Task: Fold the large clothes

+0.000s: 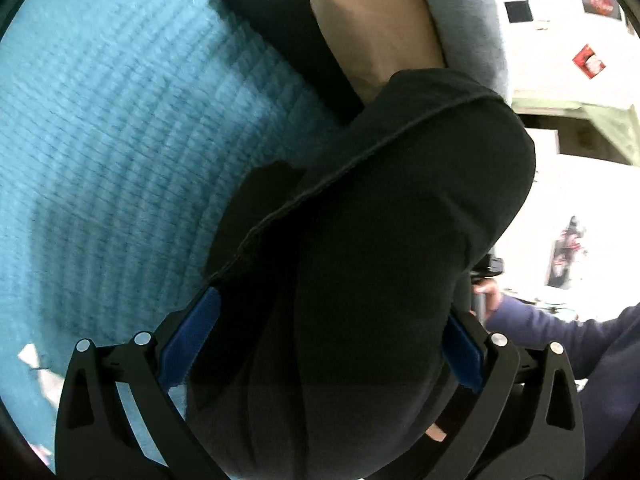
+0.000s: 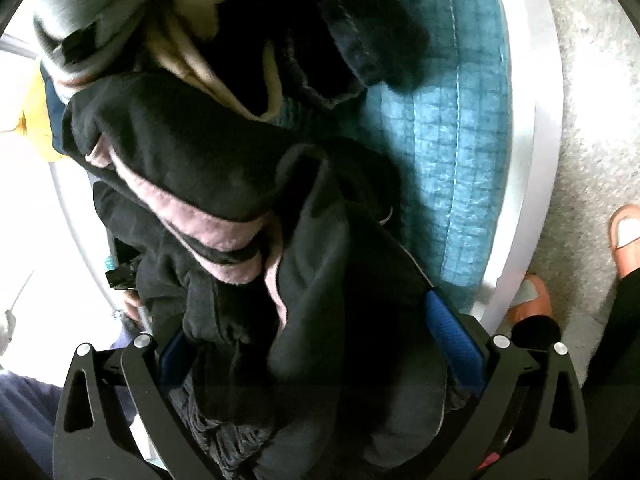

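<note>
In the left wrist view a bulky black garment (image 1: 380, 208) fills the space between the blue-padded fingers (image 1: 188, 340) of my left gripper (image 1: 320, 344), which is closed around it above the teal quilted bed cover (image 1: 120, 140). In the right wrist view my right gripper (image 2: 316, 344) holds a bunch of the same black garment with pink lining (image 2: 224, 224) between its blue pads (image 2: 452, 336). The fabric hides both sets of fingertips.
Folded clothes lie on the cover: a tan piece (image 1: 372, 24), a navy piece (image 1: 280, 12) and a grey piece (image 1: 464, 8). Other dark and cream clothes (image 2: 224, 20) pile at the top right-wrist view. The white bed edge (image 2: 532, 160), speckled floor (image 2: 592, 80) and the person's feet (image 2: 624, 236) are at right.
</note>
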Tool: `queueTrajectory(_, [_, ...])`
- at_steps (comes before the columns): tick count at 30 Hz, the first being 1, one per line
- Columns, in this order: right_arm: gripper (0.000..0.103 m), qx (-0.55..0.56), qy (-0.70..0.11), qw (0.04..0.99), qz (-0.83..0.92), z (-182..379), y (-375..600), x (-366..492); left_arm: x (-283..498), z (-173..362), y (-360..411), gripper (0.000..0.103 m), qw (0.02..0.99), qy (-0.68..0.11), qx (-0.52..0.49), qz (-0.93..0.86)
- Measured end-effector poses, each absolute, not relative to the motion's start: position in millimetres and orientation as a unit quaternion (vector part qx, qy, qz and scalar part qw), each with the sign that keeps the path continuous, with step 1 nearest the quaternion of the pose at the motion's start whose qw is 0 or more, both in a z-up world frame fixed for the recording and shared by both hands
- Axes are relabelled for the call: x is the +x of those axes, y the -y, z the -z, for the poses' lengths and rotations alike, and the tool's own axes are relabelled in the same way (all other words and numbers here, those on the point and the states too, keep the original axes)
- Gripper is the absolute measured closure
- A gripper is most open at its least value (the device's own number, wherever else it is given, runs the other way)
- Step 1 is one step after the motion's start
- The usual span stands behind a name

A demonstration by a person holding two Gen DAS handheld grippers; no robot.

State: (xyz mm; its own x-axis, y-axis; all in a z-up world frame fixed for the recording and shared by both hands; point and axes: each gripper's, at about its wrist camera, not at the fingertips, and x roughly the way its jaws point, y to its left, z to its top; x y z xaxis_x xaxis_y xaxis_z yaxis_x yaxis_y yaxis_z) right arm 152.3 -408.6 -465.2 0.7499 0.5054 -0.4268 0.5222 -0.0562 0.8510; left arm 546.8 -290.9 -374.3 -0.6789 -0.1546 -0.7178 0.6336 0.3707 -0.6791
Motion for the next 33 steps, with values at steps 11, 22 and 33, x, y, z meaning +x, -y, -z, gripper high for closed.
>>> queueTrajectory(11, [0.006,0.714,-0.373,0.591,0.026,460,409,153,559,374,280,0.003,0.318,-0.748,0.067,0.579])
queueTrajectory(22, [0.006,0.712,-0.384,0.587,0.032,476,397,153,623,371,269,0.004,0.324,-0.747,-0.007,0.581])
queueTrajectory(33, [0.006,0.712,-0.389,0.583,0.038,441,406,168,604,434,265,0.004,0.270,-0.780,0.106,0.555])
